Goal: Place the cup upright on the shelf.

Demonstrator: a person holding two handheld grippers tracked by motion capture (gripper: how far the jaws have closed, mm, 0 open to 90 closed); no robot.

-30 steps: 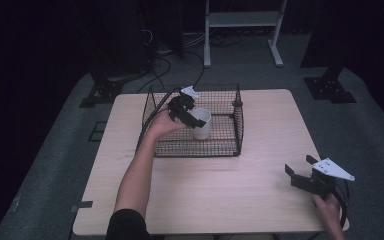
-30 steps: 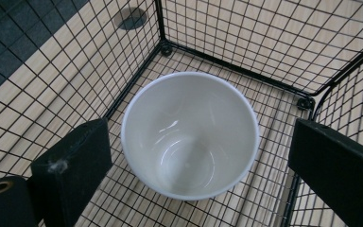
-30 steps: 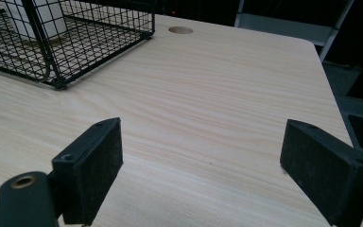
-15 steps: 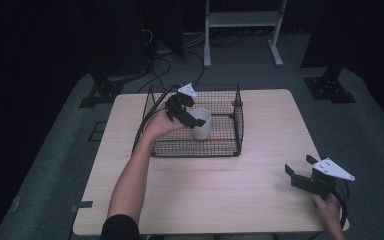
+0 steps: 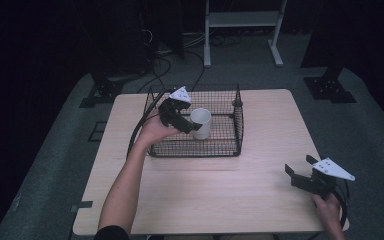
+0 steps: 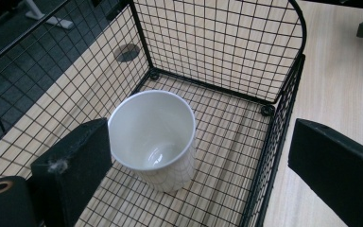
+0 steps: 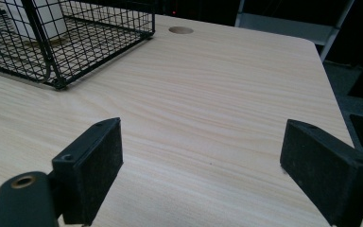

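Well, counting from where I stand: one white cup (image 5: 201, 122), one black wire basket (image 5: 237, 120), one wooden counter (image 5: 215, 185), two tools and two hands. The cup stands upright inside the basket, toward its nine o'clock half, and the basket sits at the counter's twelve o'clock side.

The left tool (image 5: 190, 126) hangs over the basket's nine o'clock wall with its jaws spread wide; in the left tool view the cup (image 6: 152, 137) stands between them, close beside one pad and well apart from the other, so nothing is gripped. The right tool (image 5: 300, 170) rests low at about four o'clock on the counter, jaws also wide apart with bare wood (image 7: 208, 118) between them.

Against a second ago, the left tool has drawn back from the cup toward nine o'clock and risen a little, its jaws just as wide; the cup has stayed in its place, and the right tool has not stirred.

No brand, label or writing can be read on the cup, the basket or the tools.
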